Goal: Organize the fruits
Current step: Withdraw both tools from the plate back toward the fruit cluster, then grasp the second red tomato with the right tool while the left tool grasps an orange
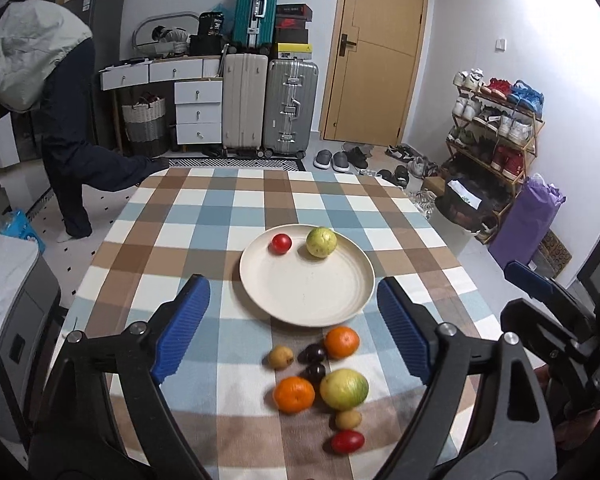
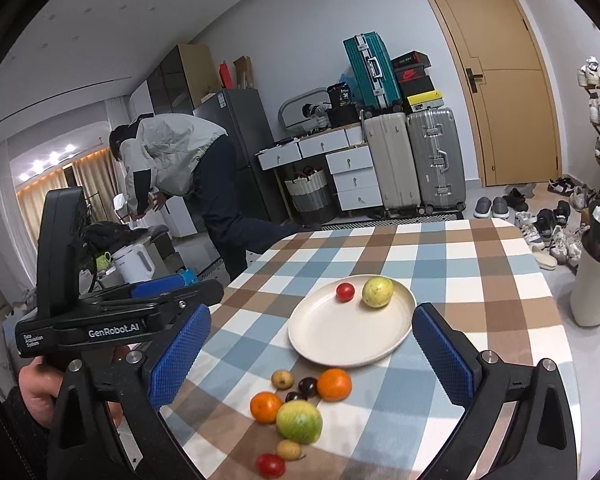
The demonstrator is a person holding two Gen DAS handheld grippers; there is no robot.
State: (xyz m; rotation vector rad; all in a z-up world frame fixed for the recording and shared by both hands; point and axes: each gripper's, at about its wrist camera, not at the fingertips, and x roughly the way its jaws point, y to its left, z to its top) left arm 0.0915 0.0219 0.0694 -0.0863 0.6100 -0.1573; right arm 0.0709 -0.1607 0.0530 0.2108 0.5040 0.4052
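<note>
1. Left gripper (image 1: pixel 294 322) – its blue pads are spread wide with nothing between them, held above the near half of the tabletop (image 1: pixel 172 232). Empty and raised, it looks free to go for another fruit.
2. Cream plate (image 1: pixel 268 300) – it sits about mid-tabletop and carries only a small red tomato (image 1: pixel 281 243) and a pale green guava (image 1: pixel 321 242), side by side at its far rim but apart. Most of the plate is bare, probably to leave room for the rest.
3. Loose pile, just nearer than the plate – a small yellowish fruit (image 1: pixel 281 356), two dark plums (image 1: pixel 312 354), an orange (image 1: pixel 342 342), a second orange (image 1: pixel 294 394), a large green-yellow fruit (image 1: pixel 344 389), another small yellow one (image 1: pixel 348 419) and a red tomato (image 1: pixel 348 441). They lie clustered, some touching – so I judge sorting is only begun.
4. Right gripper (image 2: pixel 312 354) – also spread wide and empty, framing the plate and the pile from the right; the nearest orange (image 2: pixel 334 384) seems an easy, round first pick.
</note>
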